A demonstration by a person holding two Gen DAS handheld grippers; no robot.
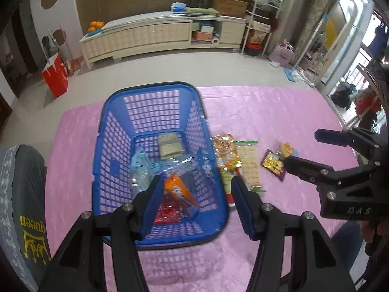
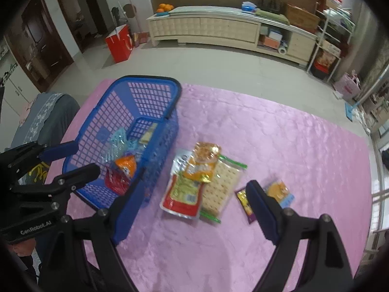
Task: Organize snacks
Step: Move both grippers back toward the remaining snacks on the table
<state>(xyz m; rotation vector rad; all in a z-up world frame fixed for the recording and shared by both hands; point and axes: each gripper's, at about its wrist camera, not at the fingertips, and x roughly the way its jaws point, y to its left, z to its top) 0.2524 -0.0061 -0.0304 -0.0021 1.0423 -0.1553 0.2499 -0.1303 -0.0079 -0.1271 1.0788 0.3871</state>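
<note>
A blue plastic basket (image 1: 111, 146) (image 2: 136, 92) stands on the pink tablecloth and holds an orange packet (image 1: 180, 189) (image 2: 126, 165), a red packet (image 1: 167, 214) (image 2: 114, 180), a clear blue-printed bag (image 1: 141, 170) and a tan cracker pack (image 1: 170, 144). My left gripper (image 1: 197, 204) (image 2: 73, 158) is open and empty over the basket's near end. My right gripper (image 2: 192, 211) (image 1: 301, 150) is open and empty above loose snacks: a red and green pouch (image 2: 182, 194), an orange bag (image 2: 204, 163), a cracker sleeve (image 2: 221, 187) (image 1: 248, 165), a purple packet (image 2: 243, 202) (image 1: 272, 165) and a small orange packet (image 2: 279, 192).
The pink cloth (image 2: 291, 146) covers the table; its far edge drops to a tiled floor. A grey cushioned chair back (image 1: 22, 194) stands at the left edge. A cream sideboard (image 1: 158, 36) and a red bag (image 1: 54, 75) stand far behind.
</note>
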